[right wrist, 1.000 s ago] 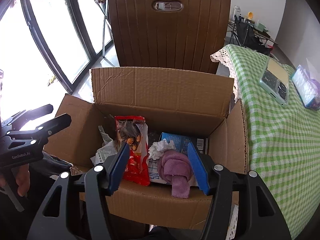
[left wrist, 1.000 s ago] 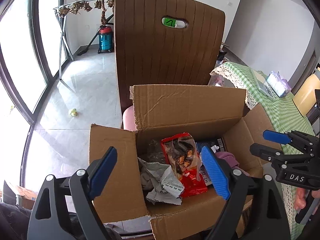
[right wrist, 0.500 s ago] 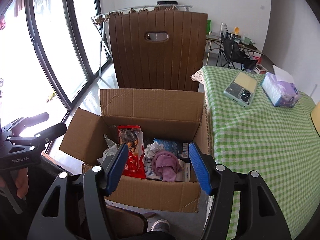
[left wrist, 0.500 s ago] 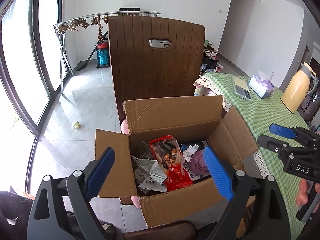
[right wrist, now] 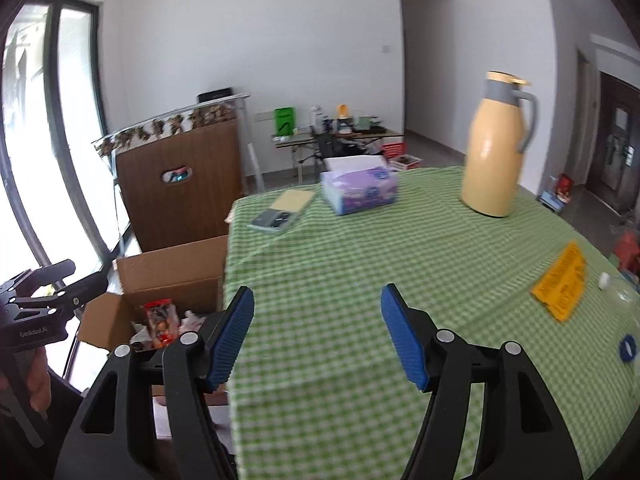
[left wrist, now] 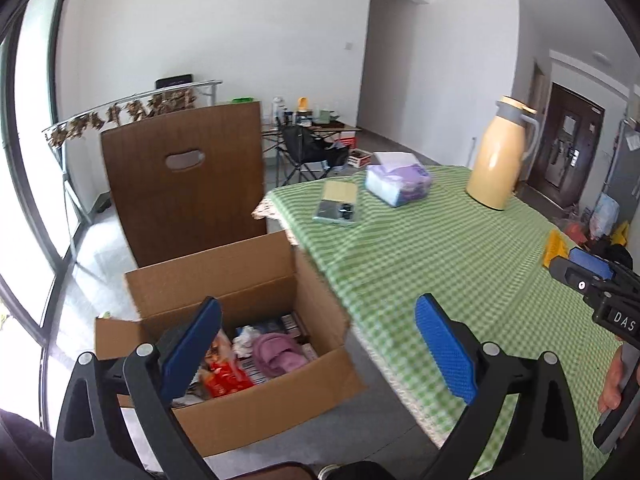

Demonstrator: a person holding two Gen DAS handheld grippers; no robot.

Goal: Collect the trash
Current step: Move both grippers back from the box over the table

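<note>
Both tools, left tool [left wrist: 318,346] and right tool [right wrist: 316,336], were spread apart, empty; cardboard box [left wrist: 256,412] sat below the table [right wrist: 360,264] edge, handy for trash drops.

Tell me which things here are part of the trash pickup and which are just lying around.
Job:
brown cardboard box holding trash
flat yellow wrapper on the green checked tablecloth
small blue ring
open left gripper
open right gripper

Lying about:
yellow thermos jug
purple tissue pack
phone
brown chair
</note>
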